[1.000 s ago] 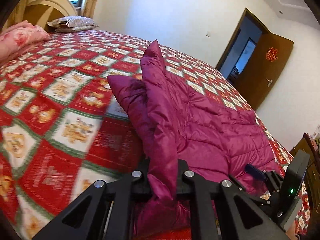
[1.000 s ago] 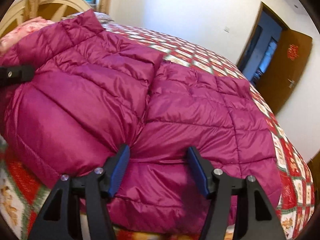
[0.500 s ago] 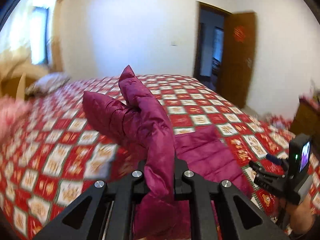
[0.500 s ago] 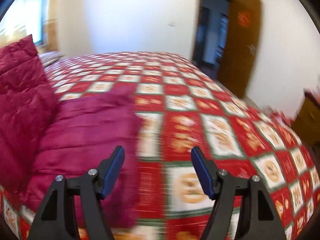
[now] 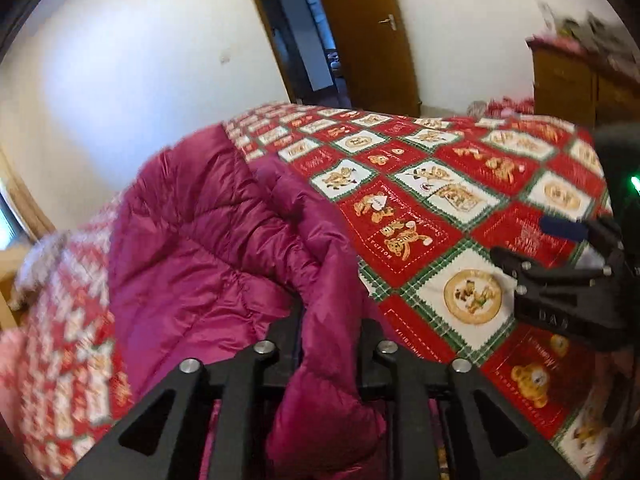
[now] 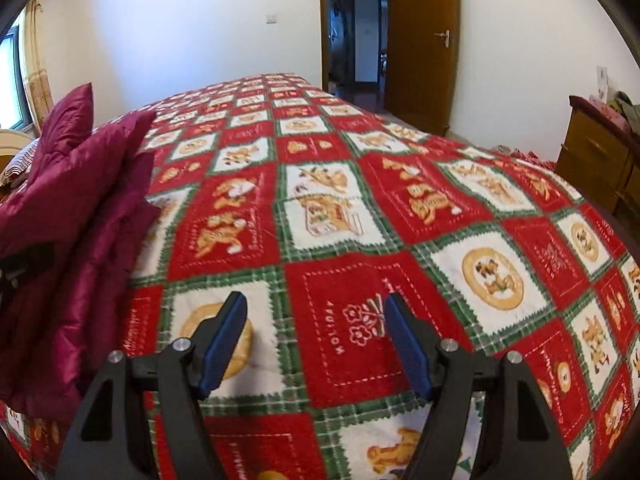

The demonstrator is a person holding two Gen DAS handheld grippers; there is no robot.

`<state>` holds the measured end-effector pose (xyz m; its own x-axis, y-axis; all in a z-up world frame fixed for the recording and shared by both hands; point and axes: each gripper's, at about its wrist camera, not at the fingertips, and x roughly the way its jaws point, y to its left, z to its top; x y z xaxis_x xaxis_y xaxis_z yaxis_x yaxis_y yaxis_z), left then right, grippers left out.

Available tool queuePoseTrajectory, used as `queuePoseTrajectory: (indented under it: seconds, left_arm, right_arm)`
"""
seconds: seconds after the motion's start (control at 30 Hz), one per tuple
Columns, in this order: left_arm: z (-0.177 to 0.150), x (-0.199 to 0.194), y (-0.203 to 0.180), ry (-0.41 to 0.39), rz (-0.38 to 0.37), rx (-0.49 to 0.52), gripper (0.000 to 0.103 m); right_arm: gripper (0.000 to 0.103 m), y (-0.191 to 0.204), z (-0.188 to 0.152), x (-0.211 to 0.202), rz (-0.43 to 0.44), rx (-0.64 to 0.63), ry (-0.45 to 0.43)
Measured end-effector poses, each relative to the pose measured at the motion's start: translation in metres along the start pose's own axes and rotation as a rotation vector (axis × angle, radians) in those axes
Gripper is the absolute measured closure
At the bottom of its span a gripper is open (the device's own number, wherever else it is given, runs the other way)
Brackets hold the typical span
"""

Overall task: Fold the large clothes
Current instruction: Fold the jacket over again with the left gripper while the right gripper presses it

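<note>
A magenta puffer jacket (image 5: 200,260) lies bunched on the red, white and green patchwork quilt (image 5: 460,208). My left gripper (image 5: 330,320) has a thick fold of the jacket's edge between its jaws, which are opening while the padding still fills the gap. In the right wrist view the jacket (image 6: 80,200) is heaped at the left, with a black part of the left gripper (image 6: 16,264) beside it. My right gripper (image 6: 316,312) hovers open over bare quilt (image 6: 400,200), nothing between its blue pads (image 6: 224,336). It also shows at the right of the left wrist view as the right gripper (image 5: 560,256).
A brown door (image 6: 420,40) stands open at the far wall beyond the bed's end. A wooden cabinet (image 6: 592,160) with items on top is at the right. A striped pillow (image 6: 16,168) and a curtained window (image 6: 16,64) are at the far left.
My left gripper swung across the bed with the jacket fold, and its jaws now stand wider. My right gripper left the jacket's hem and moved right over bare quilt.
</note>
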<state>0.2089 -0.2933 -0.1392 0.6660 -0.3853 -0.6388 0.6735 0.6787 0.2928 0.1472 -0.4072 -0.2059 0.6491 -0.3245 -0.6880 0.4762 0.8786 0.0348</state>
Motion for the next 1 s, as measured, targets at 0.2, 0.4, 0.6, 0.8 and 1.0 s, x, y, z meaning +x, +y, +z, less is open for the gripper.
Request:
queuePoseTrajectory:
  seconds: [0.2,0.4,0.6,0.8,1.0]
  left_arm:
    - [0.011,-0.083,0.014,-0.227,-0.029,-0.027,0.007]
    - [-0.001,-0.074,0.104,-0.123,0.197,-0.209,0.007]
    - [-0.031,-0.027,0.198,0.061,0.284,-0.499,0.007]
    - [-0.045,-0.005,0.228,0.085,0.313,-0.632,0.007]
    - [-0.038,0.021,0.236,0.061,0.262,-0.687,0.007]
  right_arm:
    - [0.029,-0.008,0.011,0.003,-0.017,0.021,0.002]
    - [0.044,0.025,0.066,-0.027,0.039,-0.031,-0.042]
    - [0.049,0.122,0.134,-0.068,0.117,-0.161,-0.104]
    - [0.051,0.22,0.157,-0.046,0.169,-0.228,-0.072]
    - [0.055,0.232,0.124,0.02,0.092,-0.261,0.015]
